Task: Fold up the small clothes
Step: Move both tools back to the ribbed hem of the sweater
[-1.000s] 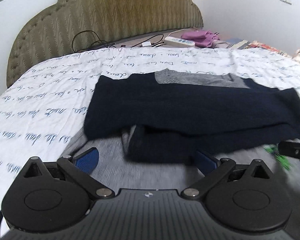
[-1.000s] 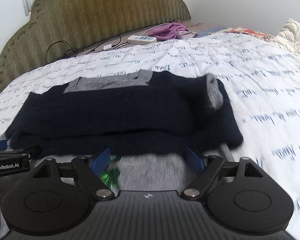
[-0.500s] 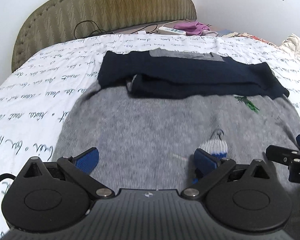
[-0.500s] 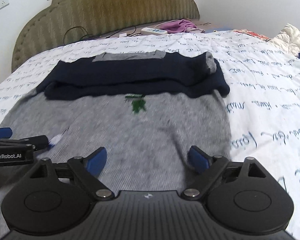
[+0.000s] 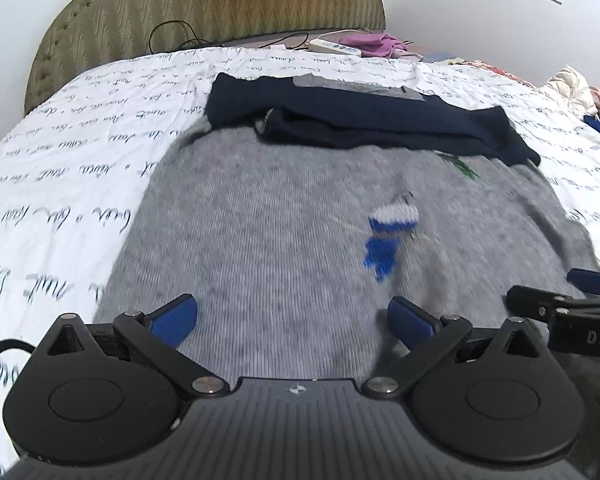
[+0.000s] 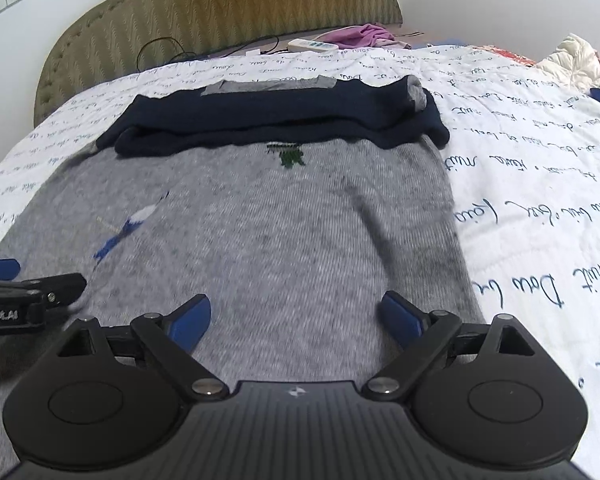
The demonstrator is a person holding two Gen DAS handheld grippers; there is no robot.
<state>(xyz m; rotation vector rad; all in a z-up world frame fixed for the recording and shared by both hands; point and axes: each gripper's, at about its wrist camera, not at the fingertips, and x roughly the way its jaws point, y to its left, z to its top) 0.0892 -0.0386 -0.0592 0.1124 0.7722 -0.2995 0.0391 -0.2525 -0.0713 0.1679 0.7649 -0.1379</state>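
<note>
A small grey knit sweater (image 5: 268, 232) lies flat on the bed, with its navy sleeves (image 5: 364, 124) folded across its upper part. It also shows in the right wrist view (image 6: 300, 232), navy sleeves (image 6: 276, 124) on top. It has a blue-and-white motif (image 5: 388, 236) and a green motif (image 6: 290, 157). My left gripper (image 5: 292, 320) is open and empty over the sweater's lower left part. My right gripper (image 6: 296, 316) is open and empty over the lower right part.
The bed has a white quilt with script writing (image 6: 540, 168) and an olive padded headboard (image 5: 220, 0). A power strip (image 5: 334, 46) and a purple cloth (image 5: 374, 42) lie near the headboard. Other clothes (image 6: 576, 60) are piled at the far right.
Both grippers have drawn back from the folded navy sleeves toward the sweater's lower end, and stay open. More of the grey body shows now.
</note>
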